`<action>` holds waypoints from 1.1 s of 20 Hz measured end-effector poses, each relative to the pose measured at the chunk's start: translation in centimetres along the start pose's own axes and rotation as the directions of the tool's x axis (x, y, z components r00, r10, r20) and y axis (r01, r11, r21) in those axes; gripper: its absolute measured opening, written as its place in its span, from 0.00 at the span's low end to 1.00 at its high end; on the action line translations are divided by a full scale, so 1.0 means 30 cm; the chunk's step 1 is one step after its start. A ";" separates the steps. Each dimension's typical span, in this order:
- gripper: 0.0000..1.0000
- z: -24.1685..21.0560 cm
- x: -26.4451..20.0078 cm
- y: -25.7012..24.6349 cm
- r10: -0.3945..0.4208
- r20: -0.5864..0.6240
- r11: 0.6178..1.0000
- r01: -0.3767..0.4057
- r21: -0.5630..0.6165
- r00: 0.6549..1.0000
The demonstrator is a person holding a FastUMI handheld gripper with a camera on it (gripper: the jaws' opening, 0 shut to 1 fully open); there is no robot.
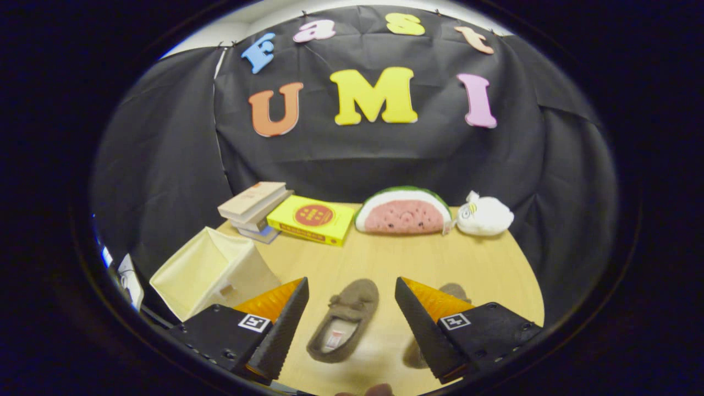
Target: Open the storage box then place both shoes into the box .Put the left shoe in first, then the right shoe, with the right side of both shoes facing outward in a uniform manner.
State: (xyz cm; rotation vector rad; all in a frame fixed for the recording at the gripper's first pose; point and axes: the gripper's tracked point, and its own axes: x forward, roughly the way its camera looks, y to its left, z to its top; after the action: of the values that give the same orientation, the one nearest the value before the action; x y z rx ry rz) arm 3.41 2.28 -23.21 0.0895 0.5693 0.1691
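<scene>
Storage box of cream fabric [212,269] sits at the left of the round, light wooden table [484,269], tipped so that its open mouth faces up and to the left, just beyond the left finger of the gripper [351,290]. Behind it, toward the black cloth wall [165,154], a small stack of books [257,210] stands with its top book skewed, and a flat yellow box with a red round mark [312,219] lies just beside the stack, touching or nearly touching it. Further right along the back of the table rests a plush watermelon slice with a pink face and green rind [403,212], and just beside that a small white plush toy [485,215].

The gripper is held wide open above the table, nothing between its fingers but air. Between them, lying on the table below, is a grey-brown fuzzy slipper [344,322], sole down, its toe pointing away and slightly right, its opening toward the camera. A second grey-brown slipper [455,290] lies to the right, largely hidden behind the right finger, with only its toe and heel end peeking out. The two slippers lie near each other but apart.
</scene>
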 end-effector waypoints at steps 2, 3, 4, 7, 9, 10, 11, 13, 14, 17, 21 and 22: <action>0.96 -0.098 0.051 -0.026 -0.008 -0.075 1.000 0.009 0.024 0.997; 0.96 -0.136 0.074 -0.029 -0.009 -0.098 1.000 0.012 0.027 0.995; 0.96 -0.172 0.096 -0.037 -0.018 -0.121 0.999 0.021 0.027 0.992; 0.96 -0.251 0.168 -0.044 -0.024 -0.174 0.998 0.035 0.059 0.984; 0.96 -0.292 0.223 -0.068 -0.038 -0.212 0.995 0.057 0.082 0.977; 0.96 -0.312 0.237 -0.068 -0.035 -0.231 0.993 0.059 0.098 0.972; 0.95 -0.336 0.258 -0.072 -0.032 -0.255 0.991 0.064 0.120 0.966; 0.88 -0.371 0.288 -0.070 -0.026 -0.291 0.985 0.075 0.158 0.956; 0.83 -0.388 0.300 -0.062 -0.017 -0.303 0.982 0.072 0.173 0.953; 0.61 -0.399 0.318 -0.061 -0.017 -0.315 0.975 0.086 0.206 0.949; 0.19 -0.409 0.321 -0.052 -0.037 -0.343 0.971 0.114 0.209 0.939; 0.04 -0.410 0.318 -0.044 -0.032 -0.357 0.968 0.117 0.220 0.934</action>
State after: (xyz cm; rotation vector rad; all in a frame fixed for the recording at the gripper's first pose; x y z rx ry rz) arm 4.81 3.21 -38.74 0.2743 0.9488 0.0395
